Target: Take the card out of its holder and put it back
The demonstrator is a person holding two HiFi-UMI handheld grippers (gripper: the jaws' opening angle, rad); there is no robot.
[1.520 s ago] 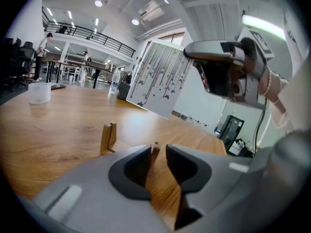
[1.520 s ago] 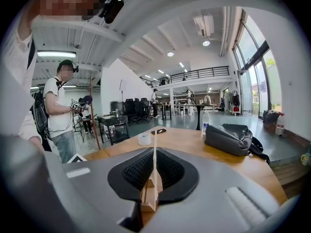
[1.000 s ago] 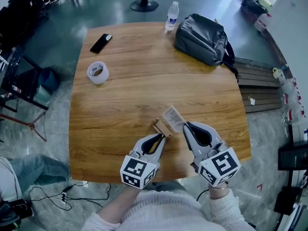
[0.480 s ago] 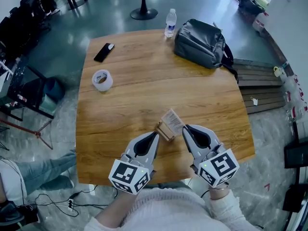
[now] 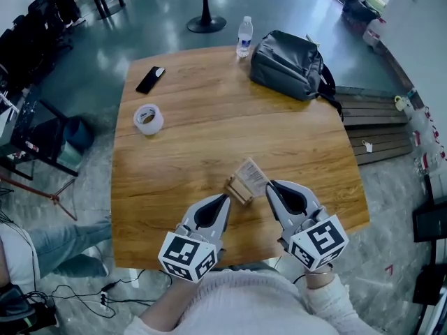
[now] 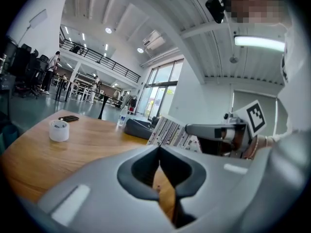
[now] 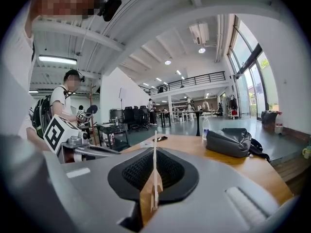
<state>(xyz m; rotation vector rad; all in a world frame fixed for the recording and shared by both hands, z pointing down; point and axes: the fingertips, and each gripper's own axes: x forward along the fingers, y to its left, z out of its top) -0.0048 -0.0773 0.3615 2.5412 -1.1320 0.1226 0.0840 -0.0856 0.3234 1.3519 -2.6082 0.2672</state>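
A striped card (image 5: pixel 250 171) stands against a small wooden holder (image 5: pixel 237 187) above the near part of the table (image 5: pixel 181 152). My left gripper (image 5: pixel 226 197) has just been closing, and its jaws now meet on the holder's near end. In the left gripper view the wood (image 6: pixel 164 191) shows between them. My right gripper (image 5: pixel 268 185) is shut on the card's right side. In the right gripper view the card (image 7: pixel 155 164) is seen edge-on between the jaws, running down to the holder (image 7: pixel 147 203). I cannot tell how deep the card sits in the slot.
A grey backpack (image 5: pixel 290 54) and a water bottle (image 5: pixel 243 33) stand at the table's far edge. A phone (image 5: pixel 150 79) and a tape roll (image 5: pixel 148 118) lie at the far left. A person (image 7: pixel 63 101) stands off to the left.
The left gripper's jaws, open around the holder a second ago, have shut on it, and the gripper has risen. The right gripper has stayed shut on the card.
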